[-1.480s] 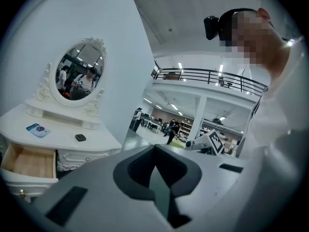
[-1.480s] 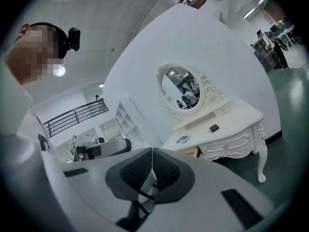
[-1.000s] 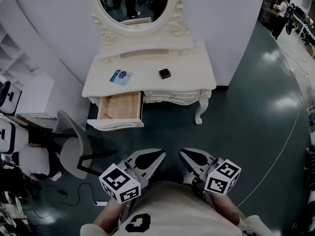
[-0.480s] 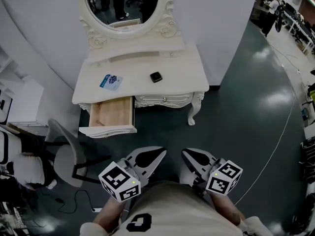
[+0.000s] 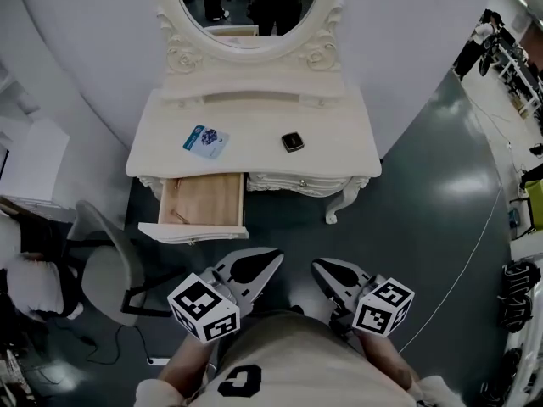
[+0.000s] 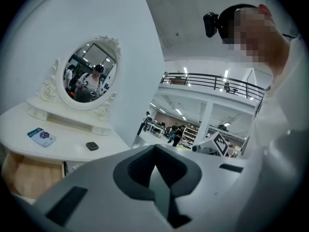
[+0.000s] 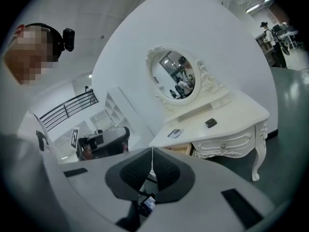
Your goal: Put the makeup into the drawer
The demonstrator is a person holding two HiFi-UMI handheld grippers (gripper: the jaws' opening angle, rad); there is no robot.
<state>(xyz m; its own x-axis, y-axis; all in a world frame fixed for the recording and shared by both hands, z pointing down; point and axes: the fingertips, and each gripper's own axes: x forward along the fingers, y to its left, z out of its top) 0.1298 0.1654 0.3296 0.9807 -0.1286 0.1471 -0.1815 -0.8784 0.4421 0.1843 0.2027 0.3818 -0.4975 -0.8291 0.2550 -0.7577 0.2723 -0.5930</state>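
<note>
**White tabletop, nothing picked up yet: where the first grasp could fail**

Both pairs of tongs are held close to the person's body, well apart from the furniture. The left gripper (image 5: 273, 259) has its jaws pressed together with nothing between them, and the right gripper (image 5: 320, 265) is likewise closed and empty.

The makeup lies on the white carved dressing table (image 5: 339, 130), below the oval mirror (image 5: 246, 7). A small black square compact (image 5: 293, 142) sits near the middle. A flat blue-and-white packet (image 5: 206, 140) lies to its left, just behind the open drawer with a pale wooden floor (image 5: 204, 197).

Likely trouble:

- **Closed jaws at arrival.** If either gripper reaches an item before opening, the tips would probably shove it across the smooth top instead of straddling it.
- **Low, flat items.** The packet looks very thin. The jaws may scrape the tabletop and slide over it, or push it off the front edge and past the drawer.
- **Slick compact.** A pinch on its rounded corners could squirt it sideways, so a grip across the flat sides seems safer.
- **Crowded left side.** The grey swivel chair (image 5: 106, 274) stands just beside the drawer front. A left-hand approach could bump it or knock the drawer partly shut.
- **Early release.** Letting go above the drawer's front lip risks a bounce onto the floor.
</note>
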